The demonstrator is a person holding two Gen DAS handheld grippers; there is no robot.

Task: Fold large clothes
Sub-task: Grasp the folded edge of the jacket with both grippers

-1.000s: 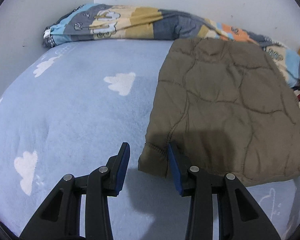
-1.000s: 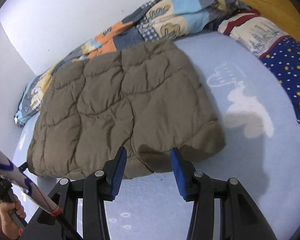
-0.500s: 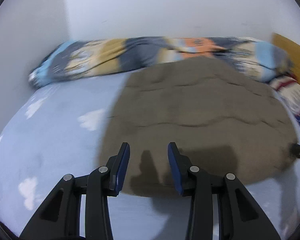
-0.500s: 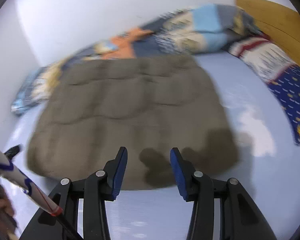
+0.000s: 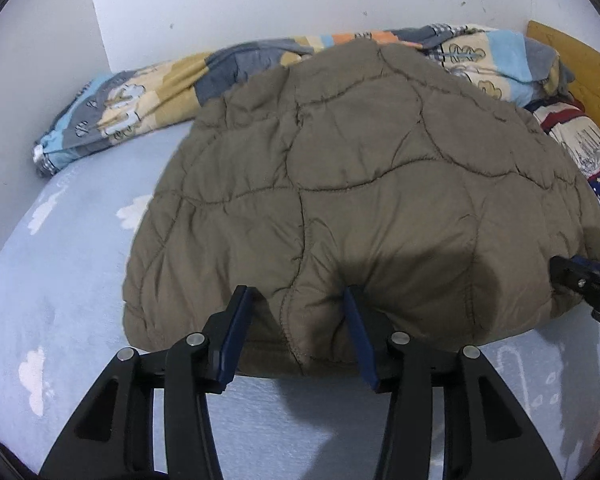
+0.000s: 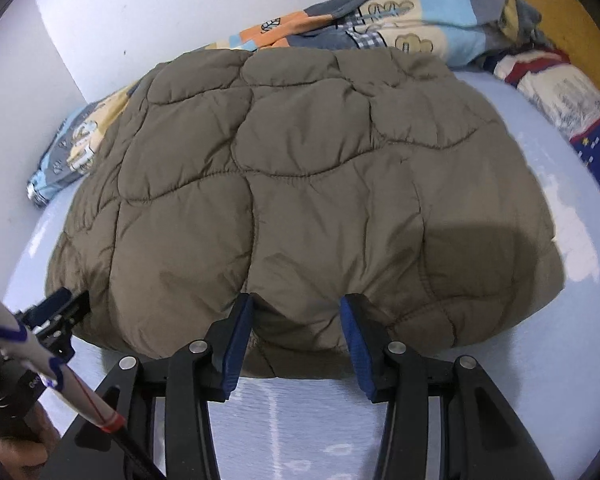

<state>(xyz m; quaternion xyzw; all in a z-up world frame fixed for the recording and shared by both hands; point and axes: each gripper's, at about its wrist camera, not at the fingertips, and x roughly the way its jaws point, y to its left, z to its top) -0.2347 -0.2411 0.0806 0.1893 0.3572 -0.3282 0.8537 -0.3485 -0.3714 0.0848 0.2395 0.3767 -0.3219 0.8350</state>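
A folded olive-brown quilted jacket [image 5: 360, 184] lies flat on the light blue bed sheet; it also shows in the right wrist view [image 6: 300, 184]. My left gripper [image 5: 298, 300] is open, its blue-padded fingers straddling the near edge of the jacket towards its left half. My right gripper [image 6: 296, 304] is open, its fingers straddling the near edge towards the right half. The right gripper's tip shows at the right edge of the left wrist view [image 5: 580, 276]; the left gripper shows at the lower left of the right wrist view [image 6: 56, 312].
A rolled patchwork blanket [image 5: 140, 92] lies along the white wall behind the jacket. A pillow with blue starred fabric [image 6: 580, 112] lies at the right. A wooden headboard [image 5: 580, 64] stands at far right. Bare cloud-print sheet [image 5: 52, 280] lies left of the jacket.
Both grippers have moved in to the jacket's near edge, which now sits between each pair of open fingers. The left gripper has swung right from the jacket's left corner.
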